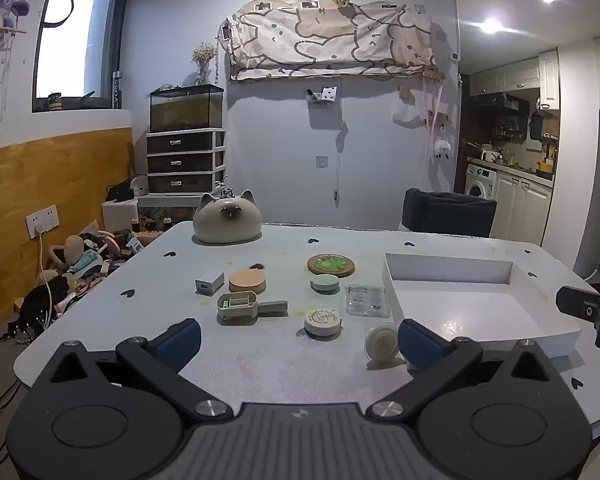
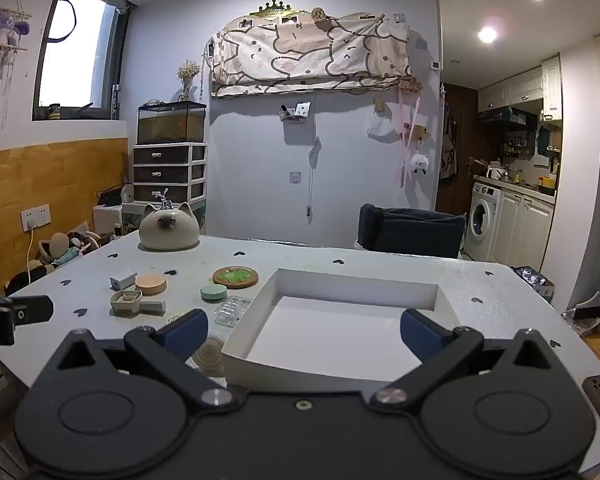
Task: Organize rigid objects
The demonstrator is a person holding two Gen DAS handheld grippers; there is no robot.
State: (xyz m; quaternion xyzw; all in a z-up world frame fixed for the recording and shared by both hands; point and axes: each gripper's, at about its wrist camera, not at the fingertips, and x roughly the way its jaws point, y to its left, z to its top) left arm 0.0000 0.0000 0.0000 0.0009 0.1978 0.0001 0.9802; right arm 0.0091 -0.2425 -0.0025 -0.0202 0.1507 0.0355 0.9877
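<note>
Tabletop [image 1: 260,364] clutter sitting left of the empty white tray [image 1: 452,270]; I'm hovering both grippers, jaws spread, holding nothing.

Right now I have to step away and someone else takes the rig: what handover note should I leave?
Left tool: open, empty, above the near table edge.
Right tool: open, empty, in front of the white tray.
Tray: nothing in it.
Loose on the table left of the tray: green coaster, green tin, clear case, round tape, white disc, wooden lid, grey holder, white adapter.
Done: nothing visible. Left: all of it.
</note>
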